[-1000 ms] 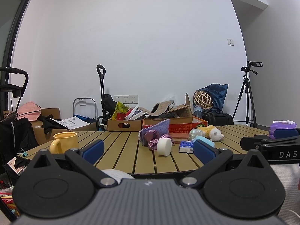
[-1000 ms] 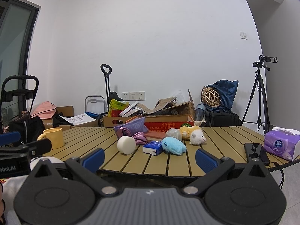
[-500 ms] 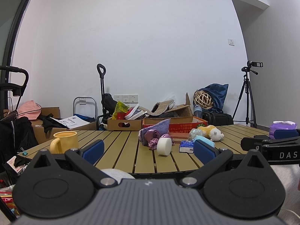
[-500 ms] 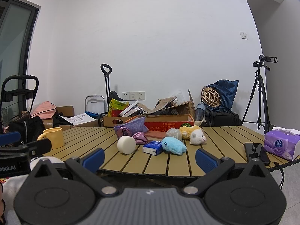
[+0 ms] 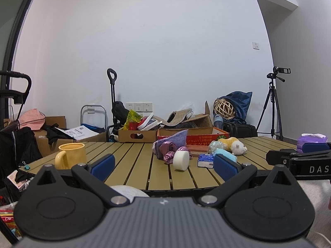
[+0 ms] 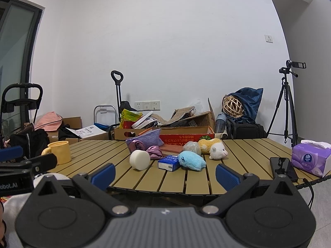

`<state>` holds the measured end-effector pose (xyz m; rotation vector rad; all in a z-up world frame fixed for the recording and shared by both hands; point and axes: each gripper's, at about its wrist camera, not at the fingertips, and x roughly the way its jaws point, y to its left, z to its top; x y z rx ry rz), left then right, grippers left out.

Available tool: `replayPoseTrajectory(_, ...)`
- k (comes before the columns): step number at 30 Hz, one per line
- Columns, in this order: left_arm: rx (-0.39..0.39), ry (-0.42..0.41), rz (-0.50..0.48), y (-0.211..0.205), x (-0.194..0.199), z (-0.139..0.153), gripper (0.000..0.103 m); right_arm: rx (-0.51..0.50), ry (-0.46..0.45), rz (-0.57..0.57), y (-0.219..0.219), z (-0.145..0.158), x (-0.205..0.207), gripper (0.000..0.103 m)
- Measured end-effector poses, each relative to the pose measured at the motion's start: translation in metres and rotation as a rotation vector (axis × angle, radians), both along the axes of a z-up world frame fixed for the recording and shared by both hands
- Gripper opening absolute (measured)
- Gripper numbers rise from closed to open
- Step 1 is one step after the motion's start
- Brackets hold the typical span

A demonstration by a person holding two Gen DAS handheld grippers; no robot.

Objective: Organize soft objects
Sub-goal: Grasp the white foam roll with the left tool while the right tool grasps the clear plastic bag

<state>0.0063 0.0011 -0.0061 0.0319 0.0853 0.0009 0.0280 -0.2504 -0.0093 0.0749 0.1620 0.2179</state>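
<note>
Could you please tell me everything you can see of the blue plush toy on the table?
The blue plush is a small, rounded soft toy of light blue fuzzy fabric, with a dark stitched eye on the side facing left. It lies low on the slatted table, near the middle of the clutter. Its left end rests against the blue tissue pack; a clear crumpled bag and the yellow-and-white plush sit just behind it. In the left wrist view, a finger of the hand-held gripper mostly hides it. Neither gripper touches it.
</note>
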Motion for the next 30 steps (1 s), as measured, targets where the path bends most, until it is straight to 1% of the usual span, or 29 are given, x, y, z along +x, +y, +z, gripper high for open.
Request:
replayPoseTrajectory(3, -0.021, 0.013, 0.02, 0.002, 0.001, -0.002, 0.103, 0.015, 0.003, 0.004, -0.001, -0.001, 0.0, 0.103)
replayPoseTrajectory(6, -0.042, 0.024, 0.024, 0.004, 0.004, -0.001, 0.103, 0.031, -0.001, 0.009, -0.005, 0.002, -0.001, 0.103)
replayPoseTrajectory(8, -0.055, 0.046, 0.019, 0.005, 0.007, 0.001, 0.103, 0.04, 0.01, 0.013, -0.006, 0.002, 0.001, 0.103)
replayPoseTrajectory(13, -0.093, 0.174, -0.006, 0.012, 0.034, 0.006, 0.103, 0.054, 0.064, 0.025, -0.007, 0.005, 0.014, 0.103)
replayPoseTrajectory(15, -0.115, 0.197, -0.009, 0.015, 0.047, 0.008, 0.103, 0.05, 0.069, 0.052, -0.007, 0.008, 0.024, 0.103)
replayPoseTrajectory(16, -0.12, 0.196, -0.006, 0.016, 0.055, 0.009, 0.103, 0.049, 0.079, 0.066, -0.007, 0.01, 0.031, 0.103)
replayPoseTrajectory(18, -0.114, 0.162, 0.0, 0.016, 0.073, 0.013, 0.103, 0.054, 0.088, 0.065, -0.009, 0.015, 0.049, 0.103)
replayPoseTrajectory(20, -0.078, 0.145, 0.006, 0.012, 0.094, 0.019, 0.103, 0.069, 0.083, 0.051, -0.012, 0.022, 0.072, 0.103)
replayPoseTrajectory(22, -0.063, 0.167, -0.015, 0.009, 0.121, 0.022, 0.103, 0.07, 0.09, 0.044, -0.014, 0.026, 0.097, 0.103)
replayPoseTrajectory(25, -0.111, 0.203, -0.045, 0.006, 0.159, 0.024, 0.103, 0.045, 0.123, 0.025, -0.014, 0.027, 0.141, 0.103)
replayPoseTrajectory(27, -0.094, 0.229, -0.055, -0.001, 0.184, 0.023, 0.103, 0.034, 0.185, 0.034, -0.011, 0.025, 0.172, 0.103)
replayPoseTrajectory(30, -0.036, 0.24, -0.01, -0.012, 0.219, 0.019, 0.103, 0.045, 0.283, 0.066, -0.007, 0.02, 0.215, 0.103)
